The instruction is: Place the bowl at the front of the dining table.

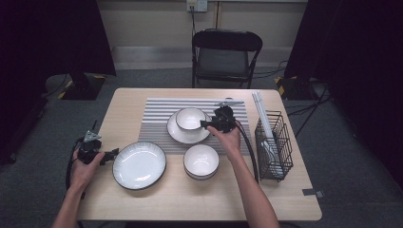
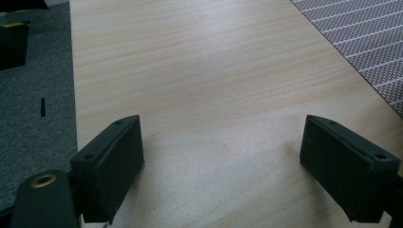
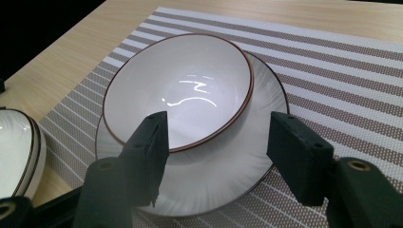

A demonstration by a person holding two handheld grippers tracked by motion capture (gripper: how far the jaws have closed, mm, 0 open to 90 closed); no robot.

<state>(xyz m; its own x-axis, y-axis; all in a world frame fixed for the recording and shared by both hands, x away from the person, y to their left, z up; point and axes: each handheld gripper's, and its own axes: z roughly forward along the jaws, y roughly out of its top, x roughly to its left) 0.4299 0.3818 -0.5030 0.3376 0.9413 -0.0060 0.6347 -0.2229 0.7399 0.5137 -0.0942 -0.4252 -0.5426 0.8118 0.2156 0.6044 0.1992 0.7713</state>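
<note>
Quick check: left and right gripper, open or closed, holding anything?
Left gripper: open, empty, over bare table.
Right gripper: open, holding nothing, at the bowl on the plate.

No text, label, brand, number or sign can be read anywhere in these views; the bowl point(image 3: 178, 92), the plates and the striped mat point(image 1: 157, 114) carry plain surfaces or lines, not writing; the wall plate point(image 1: 196, 5) above the chair is too small to make out.
</note>
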